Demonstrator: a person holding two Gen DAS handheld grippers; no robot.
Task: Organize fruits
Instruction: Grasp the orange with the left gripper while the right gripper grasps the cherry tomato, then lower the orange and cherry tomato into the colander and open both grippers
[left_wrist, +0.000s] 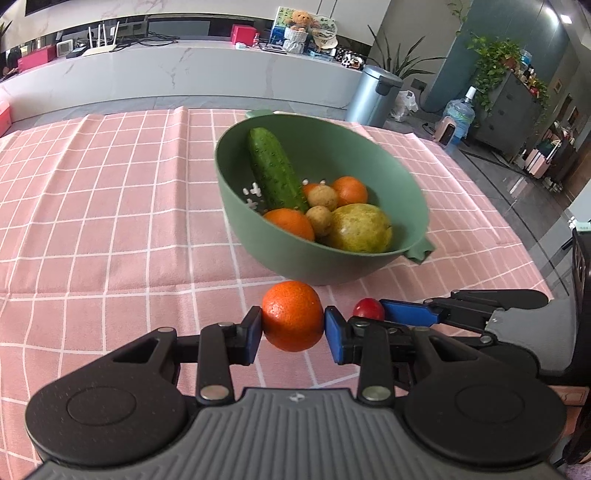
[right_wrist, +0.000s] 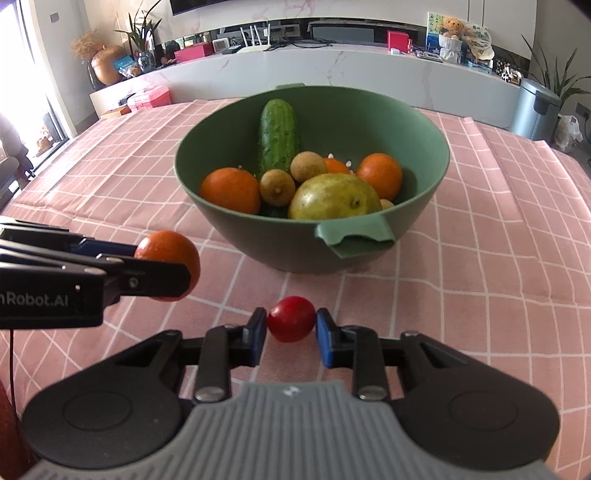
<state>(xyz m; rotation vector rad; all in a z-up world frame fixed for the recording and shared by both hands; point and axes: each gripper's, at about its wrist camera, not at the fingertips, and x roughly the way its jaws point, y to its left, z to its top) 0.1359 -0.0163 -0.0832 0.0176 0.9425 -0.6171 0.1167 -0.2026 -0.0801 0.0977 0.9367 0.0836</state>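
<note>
A green bowl (left_wrist: 332, 258) stands on the pink checked cloth and also shows in the right wrist view (right_wrist: 243, 236). It holds a cucumber (left_wrist: 273, 170), several oranges, a yellow-green pear (left_wrist: 360, 229) and small brown fruits. My left gripper (left_wrist: 293, 321) is shut on an orange (left_wrist: 291, 315), just in front of the bowl; that orange also shows in the right wrist view (right_wrist: 170, 247). My right gripper (right_wrist: 291, 325) is shut on a small red tomato (right_wrist: 291, 318), beside the left gripper. The tomato also shows in the left wrist view (left_wrist: 369, 308).
The pink checked cloth (left_wrist: 110, 206) covers the table. A white marble counter (left_wrist: 184, 74) with clutter runs behind it. A metal bin (left_wrist: 373, 96) and a water bottle (left_wrist: 458, 118) stand off the table at the far right.
</note>
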